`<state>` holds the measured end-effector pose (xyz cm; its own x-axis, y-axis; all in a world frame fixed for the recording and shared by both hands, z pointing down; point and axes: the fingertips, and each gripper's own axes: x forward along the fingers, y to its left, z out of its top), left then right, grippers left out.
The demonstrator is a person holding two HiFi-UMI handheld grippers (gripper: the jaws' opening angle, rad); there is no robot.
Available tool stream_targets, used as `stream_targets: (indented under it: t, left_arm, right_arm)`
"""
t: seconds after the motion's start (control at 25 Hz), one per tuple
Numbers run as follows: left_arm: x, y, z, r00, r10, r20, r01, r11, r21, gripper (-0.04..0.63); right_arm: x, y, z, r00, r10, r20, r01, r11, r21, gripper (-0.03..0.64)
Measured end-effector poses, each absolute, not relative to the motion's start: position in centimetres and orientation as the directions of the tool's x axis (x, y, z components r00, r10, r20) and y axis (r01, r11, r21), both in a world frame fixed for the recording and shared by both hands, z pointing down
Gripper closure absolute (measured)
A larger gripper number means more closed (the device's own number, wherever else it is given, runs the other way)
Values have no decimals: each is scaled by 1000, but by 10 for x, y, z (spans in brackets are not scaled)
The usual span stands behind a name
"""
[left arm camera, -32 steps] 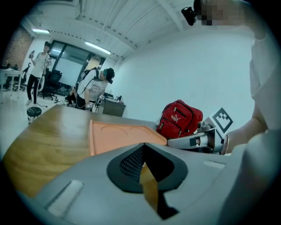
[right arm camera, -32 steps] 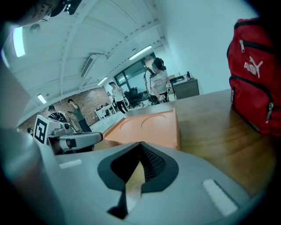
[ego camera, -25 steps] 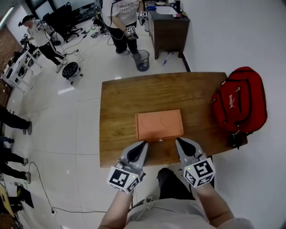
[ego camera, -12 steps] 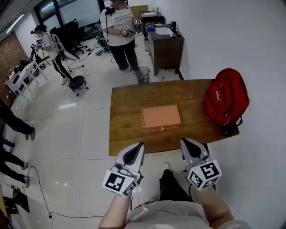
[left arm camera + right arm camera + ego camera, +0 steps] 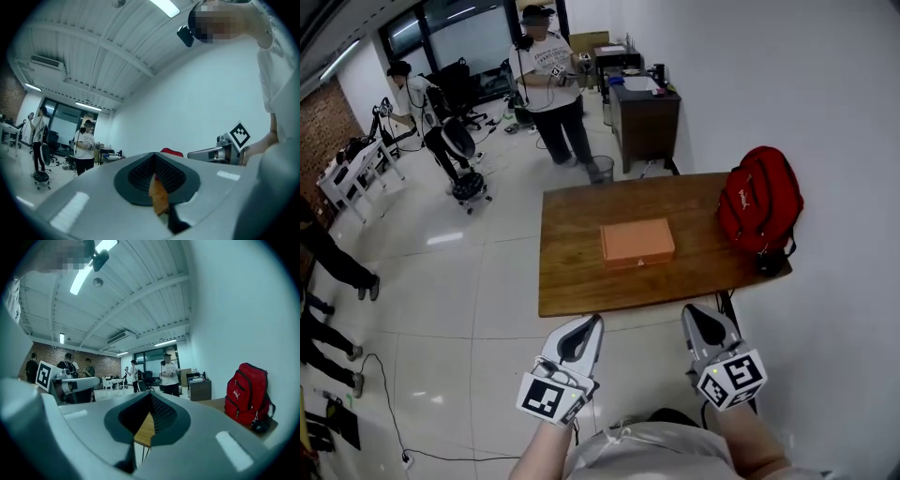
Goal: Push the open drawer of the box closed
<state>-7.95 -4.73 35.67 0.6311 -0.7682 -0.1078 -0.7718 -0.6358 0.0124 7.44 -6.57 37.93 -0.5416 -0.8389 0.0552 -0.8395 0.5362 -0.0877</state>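
An orange flat box [image 5: 637, 242] lies in the middle of a wooden table [image 5: 572, 281]. No drawer juts from its near face in the head view. Both grippers hang well short of the table's near edge, over the floor. My left gripper [image 5: 593, 322] is shut, and through the slit of its jaws a sliver of the orange box [image 5: 158, 199] shows. The right gripper [image 5: 693, 312] is shut too, with only a strip of the table [image 5: 144, 430] showing between its pads. Neither touches the box.
A red backpack [image 5: 759, 211] sits on the table's right end, close to a white wall. A dark cabinet [image 5: 645, 117] and a bin [image 5: 600, 170] stand behind the table. A person [image 5: 551, 89] stands beyond it, others at the far left.
Both grippers have drawn back from the box's near face toward my body. The table and box now lie farther off and look smaller.
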Motion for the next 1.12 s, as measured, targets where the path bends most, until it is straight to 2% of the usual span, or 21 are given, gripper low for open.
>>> stream_targets:
  t: [0.36, 0.56, 1.12]
  left_arm:
    - [-65, -4, 358, 600, -792, -114, -788, -610, 83, 590]
    - [-48, 7, 370, 601, -794, -94, -794, -606, 46, 590]
    - [-36, 13, 378, 627, -776, -63, -769, -630, 105, 590]
  right_arm:
    - [91, -23, 382, -573, -817, 64, -820, 570, -60, 616]
    - [100, -10, 390, -596, -799, 77, -803, 595, -38, 616]
    - [95, 2, 400, -629, -770, 111, -777, 628, -48, 616]
